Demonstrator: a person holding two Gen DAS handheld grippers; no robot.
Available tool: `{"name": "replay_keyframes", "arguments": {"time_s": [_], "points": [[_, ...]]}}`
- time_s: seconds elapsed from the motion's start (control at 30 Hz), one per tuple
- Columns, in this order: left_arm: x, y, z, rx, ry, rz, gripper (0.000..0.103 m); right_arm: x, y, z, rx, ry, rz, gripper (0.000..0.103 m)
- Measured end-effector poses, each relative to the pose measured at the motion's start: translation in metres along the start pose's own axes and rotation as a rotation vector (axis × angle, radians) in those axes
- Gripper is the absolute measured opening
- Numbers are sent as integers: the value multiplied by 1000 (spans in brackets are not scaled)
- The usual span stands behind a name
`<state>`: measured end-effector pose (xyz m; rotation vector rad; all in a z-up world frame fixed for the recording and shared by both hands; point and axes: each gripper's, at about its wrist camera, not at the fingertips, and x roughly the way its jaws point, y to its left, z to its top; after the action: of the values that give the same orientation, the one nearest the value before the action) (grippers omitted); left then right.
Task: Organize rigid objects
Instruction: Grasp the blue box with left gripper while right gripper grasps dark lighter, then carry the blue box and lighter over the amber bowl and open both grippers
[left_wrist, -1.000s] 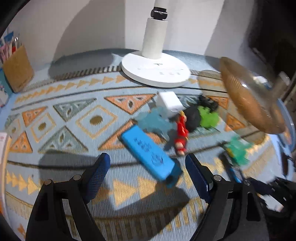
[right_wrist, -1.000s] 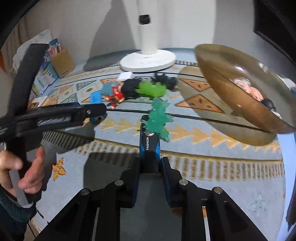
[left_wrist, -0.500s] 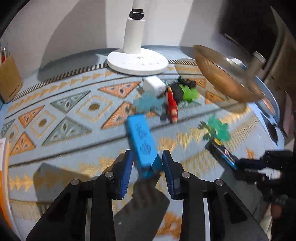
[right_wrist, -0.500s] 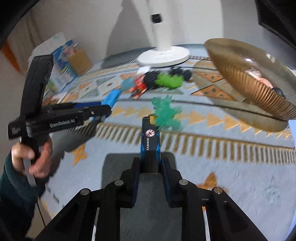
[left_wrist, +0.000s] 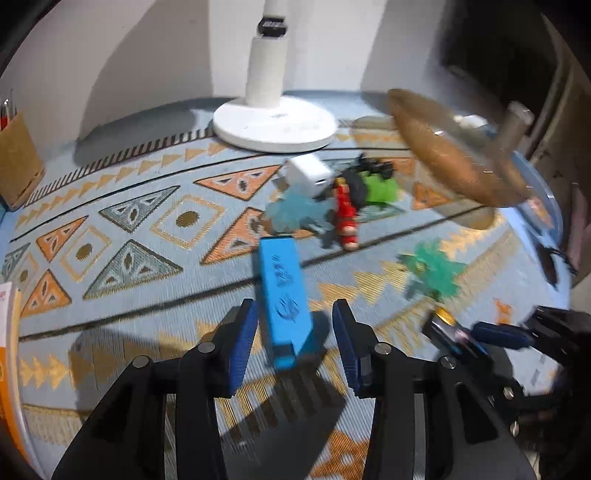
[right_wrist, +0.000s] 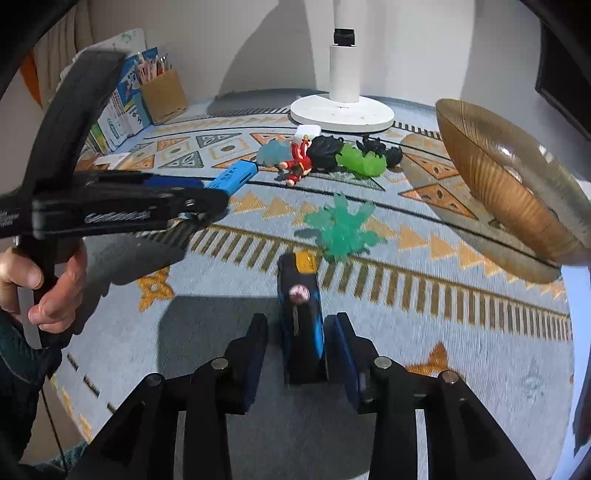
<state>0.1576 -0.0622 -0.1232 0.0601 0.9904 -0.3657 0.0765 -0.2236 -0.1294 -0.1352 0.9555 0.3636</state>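
A bright blue box (left_wrist: 282, 295) lies on the patterned cloth between the fingers of my open left gripper (left_wrist: 293, 334), with gaps on both sides. It also shows in the right wrist view (right_wrist: 231, 178). A black and blue lighter (right_wrist: 301, 317) lies between the fingers of my open right gripper (right_wrist: 299, 352); it touches the right finger, with a gap at the left. It also shows in the left wrist view (left_wrist: 448, 330). A green toy (right_wrist: 340, 229) lies just beyond the lighter.
A cluster of small toys lies further back: a red figure (right_wrist: 299, 160), a white cube (left_wrist: 308, 173), a green blob (right_wrist: 360, 162). A white lamp base (right_wrist: 341, 112) stands behind. An amber glass dish (right_wrist: 509, 181) hangs at the right. A cardboard holder (right_wrist: 162, 94) stands at the left.
Both grippers have opened: the left one has let go of the blue box, the right one has let go of the lighter. Both objects now lie on the cloth.
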Motion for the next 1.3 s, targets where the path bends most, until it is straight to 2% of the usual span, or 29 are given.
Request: {"name": "replay_keyframes", "arguments": {"time_s": [0.03,0.1,0.13,0.23,0.3,0.43,0.53,0.67,0.97,1.13,1.3], "points": [[2,-1,3,2,-7,14,38,1,2,2,-9,-1,-16,36],[5,-4,6,13,-6,30,24,4,6,5,-26,-7,-42,35],[6,-5,6,25,-6,46,22,6,6,6,-25,-9,-43,34],[3,-6,3,20,-20,51,22,5,13,6,-55,-20,-56,23],[-1,-4,-1,-3,-34,25,22,4,23,5,-89,-23,-71,23],[-28,2,-8,-61,-103,-42,22,-1,24,4,-43,-17,42,23],[-53,-1,-9,-63,-152,-60,22,-16,15,7,29,-52,148,23],[-80,-9,-7,-52,-201,-62,22,-42,4,12,90,-119,205,23],[-117,-58,21,27,-297,-118,22,-115,-32,9,153,-277,90,23],[-123,-100,52,78,-340,-164,22,-155,-80,11,237,-365,-43,23],[-113,-138,90,82,-322,-248,22,-193,-144,19,355,-436,-153,23]]}}
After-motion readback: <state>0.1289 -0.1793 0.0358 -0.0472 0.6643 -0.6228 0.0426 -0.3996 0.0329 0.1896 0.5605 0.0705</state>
